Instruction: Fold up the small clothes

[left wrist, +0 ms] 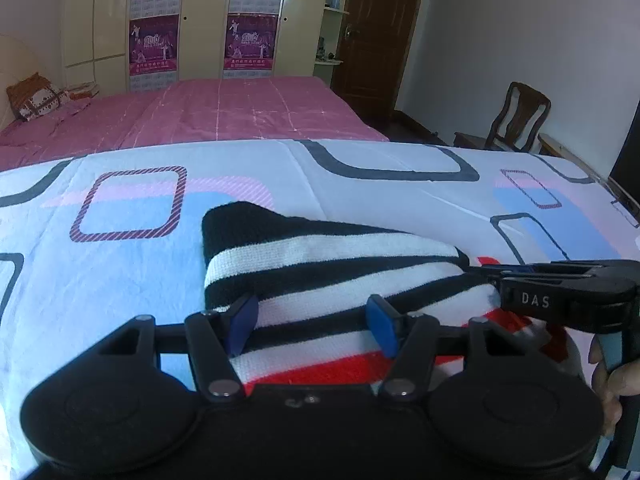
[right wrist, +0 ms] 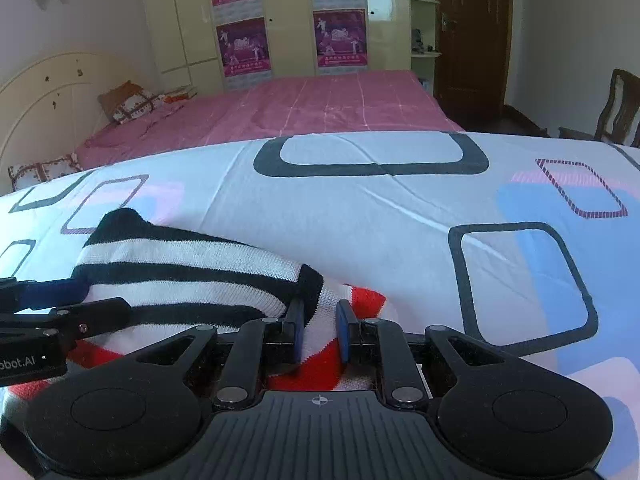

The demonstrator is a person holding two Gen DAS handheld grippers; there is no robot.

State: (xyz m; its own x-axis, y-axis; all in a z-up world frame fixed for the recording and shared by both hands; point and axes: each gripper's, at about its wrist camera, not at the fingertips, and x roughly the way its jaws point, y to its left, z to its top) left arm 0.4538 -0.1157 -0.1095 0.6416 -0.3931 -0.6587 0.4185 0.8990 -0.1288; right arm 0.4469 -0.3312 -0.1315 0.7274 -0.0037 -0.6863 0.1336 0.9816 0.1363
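Left wrist view: the left gripper (left wrist: 312, 326) has its blue-padded jaws spread apart, with the striped knit garment (left wrist: 328, 268) lying between and ahead of them on the patterned sheet (left wrist: 120, 280). The garment is folded over, its black-and-white half resting on a red-and-white layer. To the right of the jaws, the right gripper (left wrist: 486, 270) enters side-on and meets the garment's right edge; a hand (left wrist: 612, 384) holds its handle. Beyond the jaws stand a pink bed (left wrist: 240, 108), a wardrobe (left wrist: 200, 20) and a chair (left wrist: 516, 116).

Right wrist view: the left gripper (right wrist: 86, 292) reaches in from the left of the jaws at the garment's (right wrist: 180, 276) left edge. The right gripper (right wrist: 320, 332) has its jaws drawn close, clamped on the garment's near right corner.
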